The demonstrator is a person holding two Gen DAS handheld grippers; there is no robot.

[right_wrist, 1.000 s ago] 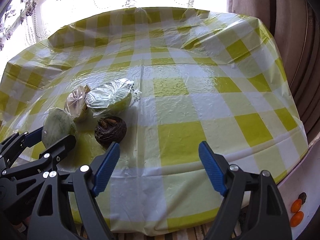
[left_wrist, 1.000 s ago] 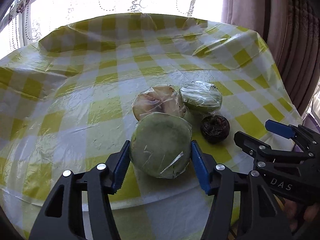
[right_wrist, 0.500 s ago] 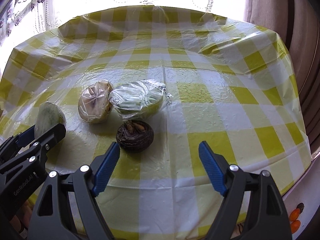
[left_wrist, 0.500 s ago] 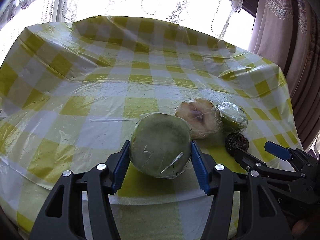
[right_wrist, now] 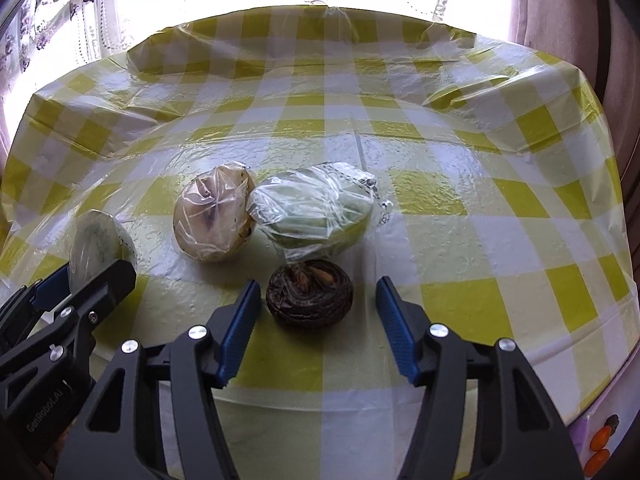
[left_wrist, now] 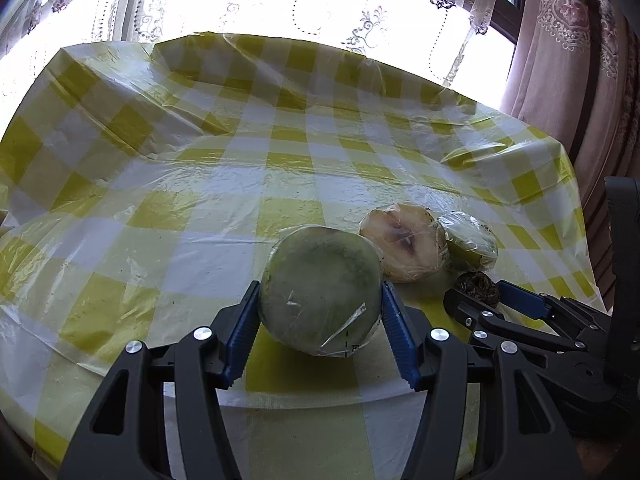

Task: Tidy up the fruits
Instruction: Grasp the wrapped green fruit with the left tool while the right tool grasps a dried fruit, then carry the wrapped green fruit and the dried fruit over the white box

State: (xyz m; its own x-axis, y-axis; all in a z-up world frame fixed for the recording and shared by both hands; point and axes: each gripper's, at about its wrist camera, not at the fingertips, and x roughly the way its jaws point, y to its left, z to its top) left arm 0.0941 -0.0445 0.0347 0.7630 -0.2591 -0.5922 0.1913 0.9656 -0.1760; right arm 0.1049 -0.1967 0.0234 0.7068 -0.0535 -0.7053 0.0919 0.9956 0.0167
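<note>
Already the left gripper (left_wrist: 320, 316) clamps the wrapped green melon half (left_wrist: 320, 292) across its round sides, near the bench's (left_wrist: 208, 184) front edge. It looks heavy, and the cling film makes it slippery. The right gripper (right_wrist: 316, 312), jaws just narrowed, brackets without touching the dark wrinkled fruit (right_wrist: 310, 294): small, light, probably soft, best gripped across its middle.

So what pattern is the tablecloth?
Yellow and white checks on the tablecloth, under clear plastic; clearest in the right wrist view.

Far and right parts of surface (right_wrist: 460, 160) bare, open to passage. Three wrapped fruits (right_wrist: 312, 216) and dark fruit (right_wrist: 309, 300) crowd near-left area.
</note>
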